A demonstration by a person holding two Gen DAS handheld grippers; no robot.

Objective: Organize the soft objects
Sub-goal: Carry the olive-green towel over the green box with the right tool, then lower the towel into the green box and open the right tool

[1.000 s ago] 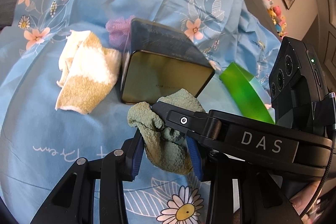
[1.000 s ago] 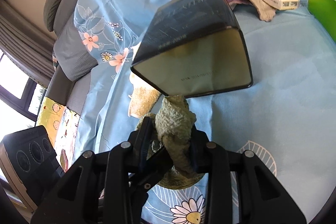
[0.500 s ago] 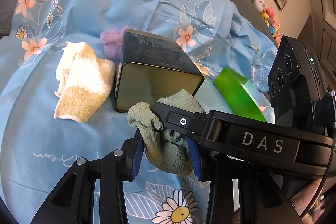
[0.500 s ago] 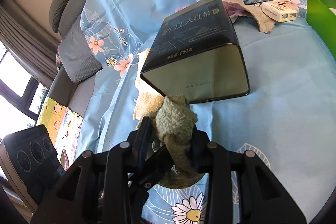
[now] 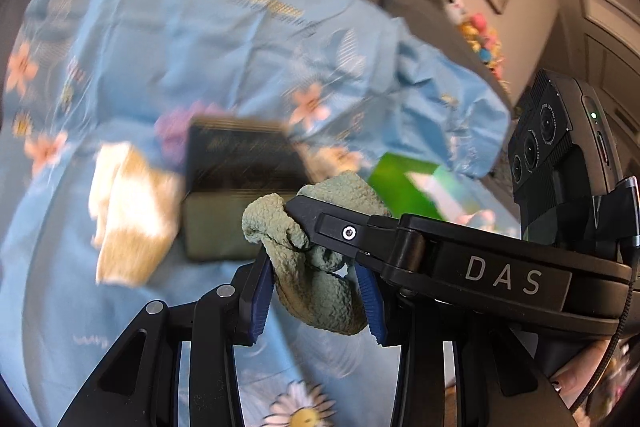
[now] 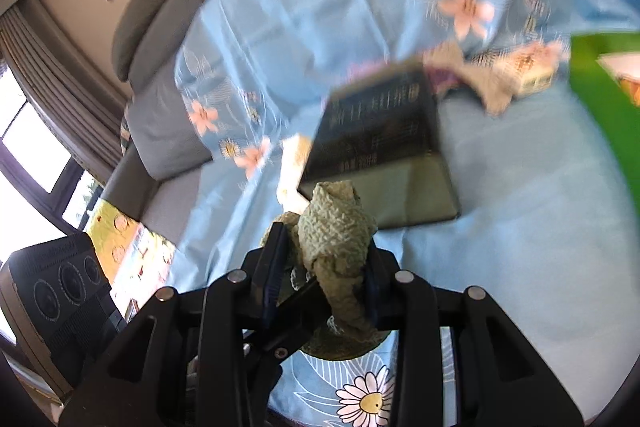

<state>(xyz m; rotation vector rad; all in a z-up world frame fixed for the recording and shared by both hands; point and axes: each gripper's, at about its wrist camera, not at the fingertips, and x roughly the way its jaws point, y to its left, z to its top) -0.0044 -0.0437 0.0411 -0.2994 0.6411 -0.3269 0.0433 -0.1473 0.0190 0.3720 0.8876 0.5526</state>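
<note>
Green cloth point(image 5: 316, 279) sits pinched between both claws, above the sheet point(image 5: 200, 39).

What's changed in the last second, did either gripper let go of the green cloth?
No. Both grippers rose together, carrying the green cloth up off the blue sheet; the dark tin and the beige towel now look smaller and farther below. The left gripper and right gripper stay shut on the cloth. Tin, towel and green box lie where they were.
</note>
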